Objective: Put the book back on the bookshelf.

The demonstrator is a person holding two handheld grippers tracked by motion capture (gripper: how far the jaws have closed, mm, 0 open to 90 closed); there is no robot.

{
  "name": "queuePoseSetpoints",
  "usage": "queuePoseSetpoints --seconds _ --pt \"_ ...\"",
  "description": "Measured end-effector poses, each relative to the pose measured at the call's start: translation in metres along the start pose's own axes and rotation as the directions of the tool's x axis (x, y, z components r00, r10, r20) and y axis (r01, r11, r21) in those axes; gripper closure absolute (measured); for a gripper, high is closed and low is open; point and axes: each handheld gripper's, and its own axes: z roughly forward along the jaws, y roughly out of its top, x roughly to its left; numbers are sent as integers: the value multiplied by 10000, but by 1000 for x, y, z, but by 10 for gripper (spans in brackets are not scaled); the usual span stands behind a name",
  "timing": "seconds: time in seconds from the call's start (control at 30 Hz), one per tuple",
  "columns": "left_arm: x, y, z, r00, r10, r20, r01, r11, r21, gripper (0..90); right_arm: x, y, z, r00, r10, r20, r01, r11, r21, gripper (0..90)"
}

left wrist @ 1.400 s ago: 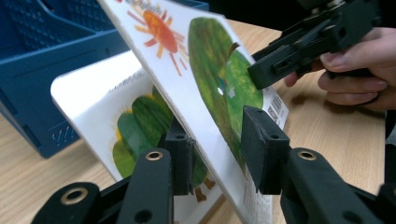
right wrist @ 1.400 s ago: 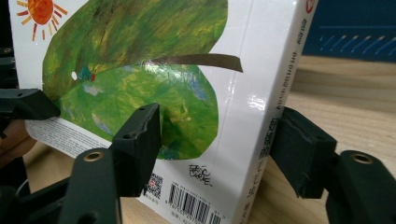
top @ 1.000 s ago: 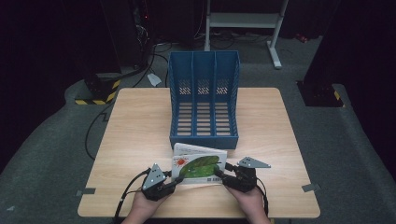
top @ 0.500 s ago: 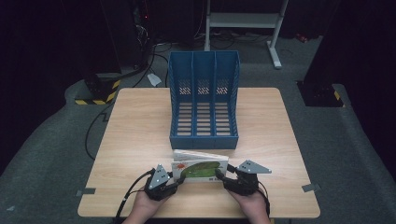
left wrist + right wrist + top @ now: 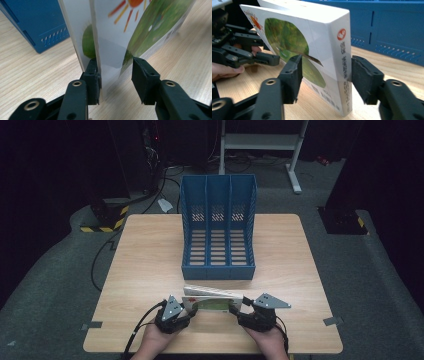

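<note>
Black left gripper jaws just opening, one pad touching book, other clear. Right gripper jaws also just opening, straddling spine, gaps either side. Book tipped up from flat, standing on edge on table, near blue rack. Likely regrip before slotting.

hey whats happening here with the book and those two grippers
A person is standing a book on edge on the wooden table, just in front of a blue three-slot file rack. The left gripper sits at one end, its jaws just opening: one pad touches the cover, the other stands clear. The right gripper straddles the spine end, its jaws also opening with gaps either side. The book is not yet in a slot.
</note>
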Motion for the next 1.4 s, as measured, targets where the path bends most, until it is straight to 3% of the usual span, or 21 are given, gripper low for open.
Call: queuePoseSetpoints --seconds 0.13,0.27,0.4,0.57,0.7,0.77,0.87,0.9,1.0,1.07,1.13,1.2,1.4 --pt "2 -1 0 10000 -84 29 83 9999 144 527 1 0 0 9995 -304 4 304 9995 1 380" --pt "5 -3 -3 9996 -297 -1 297 9995 106 490 3 2 0 9969 -779 88 782 9964 -322 365" --pt "9 -6 -7 9983 -539 -213 541 9985 59 459 1 4 1 9978 -665 -11 663 9957 -652 361" --pt "19 -10 -17 9938 -974 -528 968 9952 -135 446 1 12 5 9960 -871 -194 861 9950 -505 340" --pt "33 -15 -25 9860 -1291 -1056 1284 9916 -139 441 6 20 9 9938 -1097 -163 1093 9937 -229 257" --pt "38 -17 -27 9821 -1313 -1352 1319 9913 -43 436 7 25 11 9940 -1076 -207 1072 9941 -170 261" --pt "50 -22 -24 9734 -1315 -1877 1474 9863 735 408 8 29 12 9921 -1176 -441 1165 9928 -272 255" --pt "55 -23 -23 9696 -1274 -2088 1519 9827 1059 408 9 31 14 9908 -1283 -435 1276 9916 -198 258" --pt "62 -24 -25 9585 -1367 -2502 1639 9823 912 408 9 34 17 9891 -1405 -433 1399 9900 -165 307" --pt "67 -25 -25 9479 -1590 -2761 1894 9780 870 406 9 36 20 9886 -1430 -473 1427 9897 -99 347" --pt "71 -26 -25 9434 -1734 -2826 2073 9737 947 399 10 35 22 9861 -1570 -545 1567 9876 -103 397" --pt "75 -26 -24 9423 -2016 -2674 2354 9667 1009 389 11 35 23 9845 -1644 -607 1640 9864 -111 422" --pt "72 -25 -21 9484 -1671 -2693 2042 9720 1159 388 10 34 16 9821 -1613 -974 1610 9869 -105 506"
